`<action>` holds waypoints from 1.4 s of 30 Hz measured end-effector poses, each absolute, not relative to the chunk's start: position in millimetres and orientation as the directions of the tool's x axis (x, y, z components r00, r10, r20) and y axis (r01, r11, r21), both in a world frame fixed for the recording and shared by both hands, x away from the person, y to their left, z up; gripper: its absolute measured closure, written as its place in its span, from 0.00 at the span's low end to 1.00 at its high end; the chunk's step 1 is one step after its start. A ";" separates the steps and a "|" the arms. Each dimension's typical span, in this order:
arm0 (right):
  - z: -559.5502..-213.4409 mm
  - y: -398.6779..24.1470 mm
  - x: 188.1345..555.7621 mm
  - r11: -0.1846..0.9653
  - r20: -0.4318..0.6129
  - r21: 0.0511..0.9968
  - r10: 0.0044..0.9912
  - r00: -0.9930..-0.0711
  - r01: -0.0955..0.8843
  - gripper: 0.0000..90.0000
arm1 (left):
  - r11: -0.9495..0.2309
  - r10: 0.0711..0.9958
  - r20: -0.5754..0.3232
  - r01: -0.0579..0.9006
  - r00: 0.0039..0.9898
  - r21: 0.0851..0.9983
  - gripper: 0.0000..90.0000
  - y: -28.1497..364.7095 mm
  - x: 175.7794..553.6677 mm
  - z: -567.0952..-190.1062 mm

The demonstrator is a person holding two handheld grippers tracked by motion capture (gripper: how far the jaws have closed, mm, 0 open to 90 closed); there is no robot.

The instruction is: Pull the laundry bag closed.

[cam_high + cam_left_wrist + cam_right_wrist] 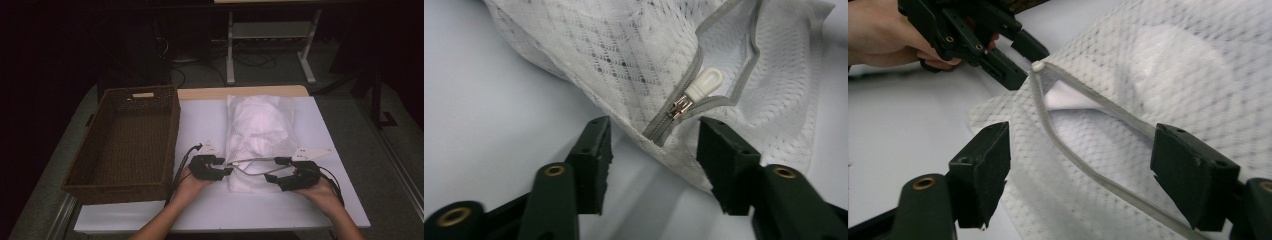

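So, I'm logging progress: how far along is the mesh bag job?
Done: the mesh bag is stuffed with white cloth. In hand: its zipper gapes open; the left gripper straddles the zipper pull, not pinching. Left: zipping shut, perhaps then the empty basket.

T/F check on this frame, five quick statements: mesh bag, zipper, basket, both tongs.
1. The white mesh bag lies on the table beside the wicker basket. True.
2. The bag's zipper is fully closed. False: it gapes open, with white contents showing inside.
3. The zipper pull sits at the end of the zipper nearest the left tongs. True.
4. The right tongs are clamped shut on the zipper tape. False: their jaws stand apart, with the mesh and zipper edge lying between them.
5. The basket holds folded laundry. False: nothing is seen inside it.
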State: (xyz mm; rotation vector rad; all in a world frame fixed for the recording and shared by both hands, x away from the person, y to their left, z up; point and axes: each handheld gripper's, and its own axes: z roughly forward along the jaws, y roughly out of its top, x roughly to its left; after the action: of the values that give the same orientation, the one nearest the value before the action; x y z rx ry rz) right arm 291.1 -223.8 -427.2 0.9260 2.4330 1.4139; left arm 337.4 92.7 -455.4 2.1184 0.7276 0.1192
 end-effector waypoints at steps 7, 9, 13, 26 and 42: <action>-428.7 -227.3 291.5 0.354 0.131 0.835 0.614 -0.778 0.420 0.25 | -0.484 0.532 -0.138 0.434 0.835 0.760 0.68 89.3 337.2 -456.4; -429.2 -227.4 291.3 0.353 0.136 0.834 0.615 -0.776 0.425 0.25 | -0.495 0.531 -0.119 0.421 0.839 0.760 0.72 88.5 336.7 -456.5; -429.3 -227.2 290.9 0.351 0.137 0.834 0.616 -0.775 0.426 0.26 | -0.505 0.531 -0.096 0.406 0.842 0.762 0.81 87.3 336.7 -457.0; -427.3 -217.1 289.5 0.352 0.157 0.831 0.595 -0.788 0.431 0.29 | -0.519 0.511 -0.053 0.357 0.858 0.776 0.99 86.6 325.1 -445.1; -430.4 -201.3 291.8 0.389 0.167 0.811 0.562 -0.810 0.437 0.33 | -0.493 0.569 -0.089 0.425 0.818 0.759 0.53 91.6 337.5 -456.2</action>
State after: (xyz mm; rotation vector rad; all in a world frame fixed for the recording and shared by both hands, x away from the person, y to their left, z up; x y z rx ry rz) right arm 291.8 -201.3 -430.4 0.9057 2.5035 1.3981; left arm 337.5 91.6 -456.2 2.1623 0.7273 0.2187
